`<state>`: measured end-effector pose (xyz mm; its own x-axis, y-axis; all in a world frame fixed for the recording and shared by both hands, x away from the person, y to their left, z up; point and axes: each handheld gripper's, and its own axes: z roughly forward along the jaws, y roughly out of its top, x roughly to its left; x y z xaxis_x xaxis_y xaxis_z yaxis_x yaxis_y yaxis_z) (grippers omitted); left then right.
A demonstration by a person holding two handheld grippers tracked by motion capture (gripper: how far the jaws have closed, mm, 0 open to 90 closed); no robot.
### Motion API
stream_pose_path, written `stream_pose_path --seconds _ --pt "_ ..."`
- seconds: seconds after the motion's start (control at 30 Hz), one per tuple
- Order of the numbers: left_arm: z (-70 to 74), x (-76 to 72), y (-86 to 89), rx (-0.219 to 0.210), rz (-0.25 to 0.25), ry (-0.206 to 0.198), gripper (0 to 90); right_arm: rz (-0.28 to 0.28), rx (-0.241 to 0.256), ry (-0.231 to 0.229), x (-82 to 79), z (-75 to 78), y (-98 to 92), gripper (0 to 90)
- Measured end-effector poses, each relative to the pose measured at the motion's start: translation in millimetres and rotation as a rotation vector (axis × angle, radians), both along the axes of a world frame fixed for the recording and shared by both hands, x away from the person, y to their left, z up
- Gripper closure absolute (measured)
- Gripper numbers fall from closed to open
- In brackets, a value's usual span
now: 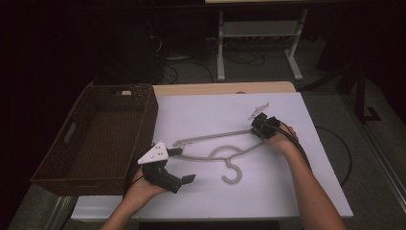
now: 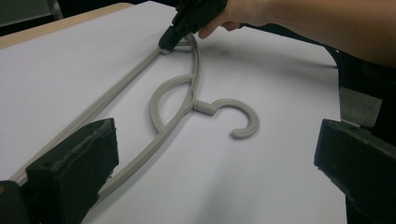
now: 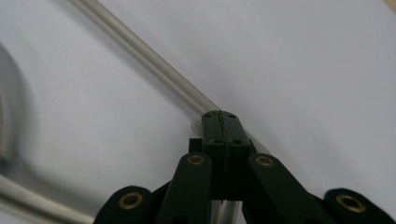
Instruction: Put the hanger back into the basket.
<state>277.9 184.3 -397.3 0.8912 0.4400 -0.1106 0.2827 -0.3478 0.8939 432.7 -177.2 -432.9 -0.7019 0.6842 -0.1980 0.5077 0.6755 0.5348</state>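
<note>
Two black jaws of the right gripper (image 3: 220, 122) are pressed together, pad to pad, pinching the grey hanger (image 1: 225, 149) at its far-right corner, where the straight bar meets the sloping shoulder. Pads look matte and foam-like; the links behind them are hard black plastic with brass pivot pins. In the high view the right gripper (image 1: 256, 128) sits at that same corner, with the right hand (image 1: 282, 139) behind it and black cables trailing along the forearm.

Left gripper (image 2: 215, 158): jaws spread wide, holding nothing. One rough-faced pad (image 2: 74, 158) lies just beside the hanger's near end; the other stands well apart over bare surface. Seen from above, the left gripper (image 1: 179, 165) carries a pale three-cornered plate, and the left hand (image 1: 143, 187) grips it from below.

Hanger: smooth moulded plastic, pale grey, lying flat on a white sheet (image 1: 210, 112) covering the table. Round bar, ribbed shoulders, an arched loop at the neck. Long axis runs left to right across the table, tilted slightly up toward the right. Hook (image 1: 232, 175) curls open, pointing toward the person's side.

Dark woven basket (image 1: 57, 172), rectangular with handle slots, stands at the sheet's left edge.
</note>
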Motion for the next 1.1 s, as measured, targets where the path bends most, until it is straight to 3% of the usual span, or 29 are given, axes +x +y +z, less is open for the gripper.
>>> stream_pose_path --seconds 0.13,0.27,0.47,0.73,0.83,0.97,1.1 --pt "-2.1 1.6 -0.8 0.008 -0.001 0.0 0.0 0.018 0.095 0.02 -15.1 11.4 1.8 89.4" --pt "-3.6 2.9 -1.8 0.032 -0.001 -0.005 0.0 0.096 0.204 0.037 -39.5 25.3 9.9 87.6" --pt "-5.5 2.7 -3.0 0.045 -0.001 -0.004 0.0 0.167 0.28 0.053 -58.8 34.7 34.4 86.9" --pt "-5.8 3.7 -0.3 0.034 0.009 -0.002 0.0 0.311 0.253 0.104 -51.4 17.8 111.0 89.1" --pt "-5.0 3.0 1.2 0.037 0.011 -0.008 0.0 0.36 0.197 0.109 -51.6 7.2 135.5 89.3" --pt "-4.4 2.4 2.4 0.032 0.017 -0.008 0.0 0.386 0.155 0.111 -52.8 -4.1 148.8 89.4" --pt "-4.2 2.9 3.2 0.03 0.021 -0.008 0.0 0.434 0.161 0.16 -59.4 -3.9 148.0 89.5"
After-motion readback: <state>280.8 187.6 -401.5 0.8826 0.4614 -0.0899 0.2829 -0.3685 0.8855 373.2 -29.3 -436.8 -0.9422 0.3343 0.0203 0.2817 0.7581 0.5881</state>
